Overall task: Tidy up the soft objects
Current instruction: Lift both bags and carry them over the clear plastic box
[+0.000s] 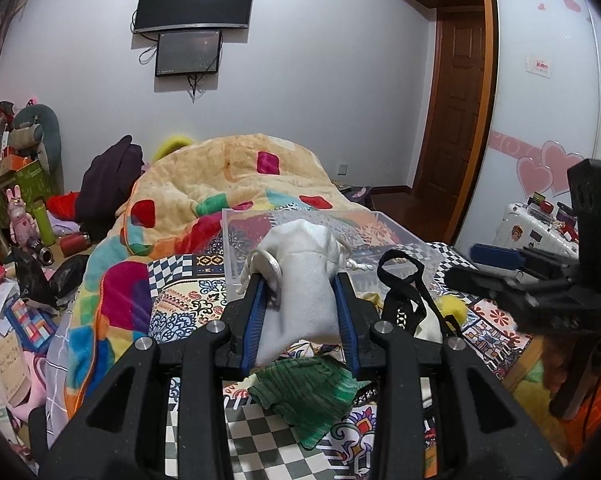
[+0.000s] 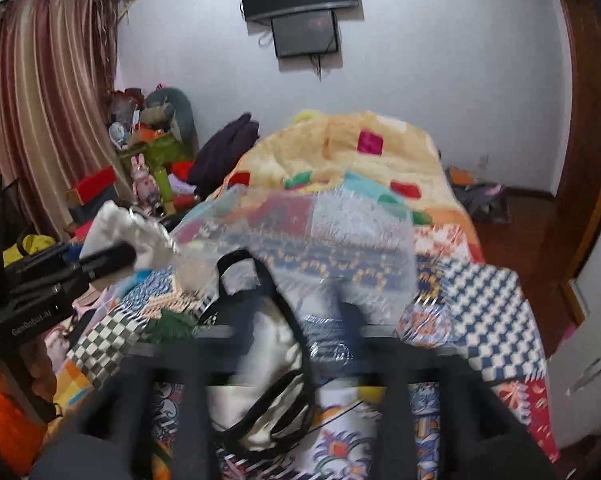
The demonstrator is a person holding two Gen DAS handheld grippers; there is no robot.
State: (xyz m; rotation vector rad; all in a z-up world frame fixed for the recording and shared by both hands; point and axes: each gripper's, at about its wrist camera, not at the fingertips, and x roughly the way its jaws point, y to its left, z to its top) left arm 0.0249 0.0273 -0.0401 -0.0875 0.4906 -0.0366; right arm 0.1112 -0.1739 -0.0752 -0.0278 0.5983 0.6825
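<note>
white pouch held up over the bed, clear box just beyond

the white drawstring pouch (image 1: 300, 280) is pinched between the blue pads (image 1: 256, 320) of the left gripper (image 1: 302, 292), and it is held above the patterned bedspread (image 1: 188, 300). the pouch's cord is seen looping out on the left side of the grip. directly behind it, the clear plastic box (image 1: 384, 224) is set on the bed, in front of the heaped yellow patchwork quilt (image 1: 228, 176). below the pouch, a green knitted piece (image 1: 304, 392) is laid on the checkered cloth, and to its right a cream bag with black straps (image 1: 404, 292) is slumped on the bed, with a yellow fuzzy thing (image 1: 452, 308) just beside it.

over to the right wrist view, and the picture is smeared by motion. the right gripper (image 2: 296, 344) is placed low over the cream bag with black straps (image 2: 268, 340), but whether its fingers are spread or pressed together cannot be told through the blur. the clear plastic box (image 2: 320, 232) is seen ahead, and the pouch (image 2: 116, 228) is caught at the left edge.
</note>
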